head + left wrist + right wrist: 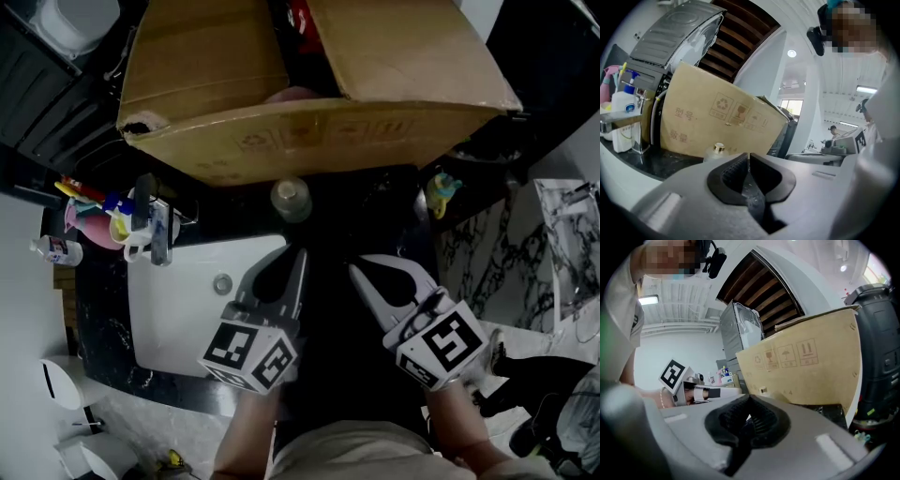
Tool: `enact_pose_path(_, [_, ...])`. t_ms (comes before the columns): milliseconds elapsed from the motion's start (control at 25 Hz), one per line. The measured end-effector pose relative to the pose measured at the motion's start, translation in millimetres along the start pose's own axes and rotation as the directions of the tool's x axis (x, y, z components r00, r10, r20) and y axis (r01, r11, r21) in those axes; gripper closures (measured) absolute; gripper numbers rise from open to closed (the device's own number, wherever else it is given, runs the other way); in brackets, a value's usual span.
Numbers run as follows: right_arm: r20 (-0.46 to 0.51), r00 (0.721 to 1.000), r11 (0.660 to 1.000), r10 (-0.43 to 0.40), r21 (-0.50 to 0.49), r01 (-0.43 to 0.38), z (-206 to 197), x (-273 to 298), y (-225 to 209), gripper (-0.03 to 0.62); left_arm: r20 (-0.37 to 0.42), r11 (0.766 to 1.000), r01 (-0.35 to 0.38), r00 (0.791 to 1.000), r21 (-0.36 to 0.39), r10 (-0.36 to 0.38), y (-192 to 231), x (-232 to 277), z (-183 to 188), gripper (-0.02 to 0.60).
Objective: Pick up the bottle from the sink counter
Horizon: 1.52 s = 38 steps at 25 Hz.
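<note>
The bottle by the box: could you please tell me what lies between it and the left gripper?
Nothing: in the head view only bare dark counter separates the bottle from the left gripper, whose tips are shut.

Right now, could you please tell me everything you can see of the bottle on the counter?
The bottle is small, with a squat, rounded, pale translucent body and a short gold-looking cap. It stands upright on the dark counter, just past the far right corner of the white sink and close in front of the cardboard box. Whether it touches the box I cannot tell. Nothing grips it: the left gripper and right gripper are both short of it, jaws together.
</note>
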State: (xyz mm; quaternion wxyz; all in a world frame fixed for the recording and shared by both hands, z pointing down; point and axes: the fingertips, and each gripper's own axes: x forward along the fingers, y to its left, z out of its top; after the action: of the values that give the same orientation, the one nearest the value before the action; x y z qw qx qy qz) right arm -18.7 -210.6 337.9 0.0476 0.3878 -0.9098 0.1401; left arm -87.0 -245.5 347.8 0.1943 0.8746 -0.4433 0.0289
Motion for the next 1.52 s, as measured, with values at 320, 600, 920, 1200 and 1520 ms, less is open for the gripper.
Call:
enact_pose_path(320, [-0.011,1.000,1.000,0.012,-0.013,-0.012,-5.0,11.8,-12.6,0.591,-0.005,0.998,-0.059,0.998,-0.002,0.059,10.7,17.5,-3.7,0.559])
enact_pose_path(600, [-0.010,1.000,1.000,0.020,-0.006,-0.020,-8.4,21.7,-25.3,0.591,-0.045,0.994,-0.110,0.993,-0.001,0.110,21.3,30.4,-19.4,0.460])
enact_pose_path(920, [0.002,1.000,1.000,0.014,0.012,-0.014,-9.8,25.0,-40.2,0.591,-0.023,0.969,-0.247,0.969,-0.018,0.247,47.3,42.6,-25.7,0.337])
enact_pose_path(1200, [0.012,1.000,0.999,0.014,0.036,-0.014,-14.4,25.7,-54.8,0.591,-0.045,0.954,-0.298,0.953,0.001,0.298,59.2,62.6,-29.4,0.270])
enact_pose_path(1520, [0.091,0.995,0.992,0.046,0.115,-0.057,-2.6,30.3,-54.1,0.591,-0.090,0.935,-0.353,0.931,0.037,0.355,76.2,81.7,-31.8,0.239])
